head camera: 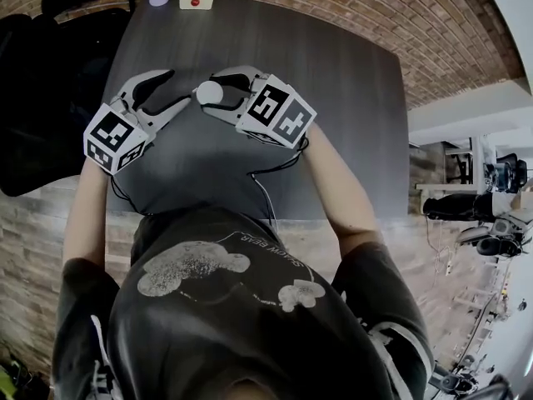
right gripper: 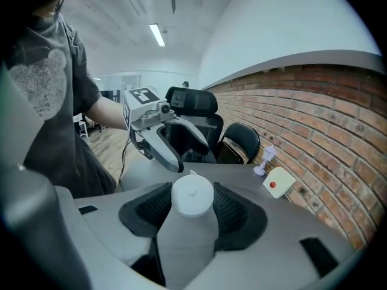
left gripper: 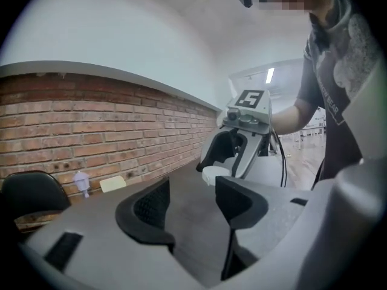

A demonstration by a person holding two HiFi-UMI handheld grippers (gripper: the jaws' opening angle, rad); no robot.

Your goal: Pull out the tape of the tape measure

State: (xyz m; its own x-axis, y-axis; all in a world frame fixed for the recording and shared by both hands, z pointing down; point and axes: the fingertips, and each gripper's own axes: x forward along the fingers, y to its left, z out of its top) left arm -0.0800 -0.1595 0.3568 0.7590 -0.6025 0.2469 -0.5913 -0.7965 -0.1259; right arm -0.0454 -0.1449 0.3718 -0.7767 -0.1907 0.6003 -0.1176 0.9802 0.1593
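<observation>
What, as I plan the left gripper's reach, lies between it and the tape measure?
Nothing; the head view shows only bare table between the left gripper and the tape measure.

We see soft, even, rather dim light on the dark table (head camera: 333, 82), with no hard shadows. A ceiling strip light (right gripper: 156, 34) above the table glows pale. Fisheye distortion bends the brick wall (head camera: 375, 15) behind the table, and both gripper views darken to black at their corners.

Brick wall (head camera: 350, 7), grey table (head camera: 333, 98), black chair (head camera: 42, 82)
</observation>
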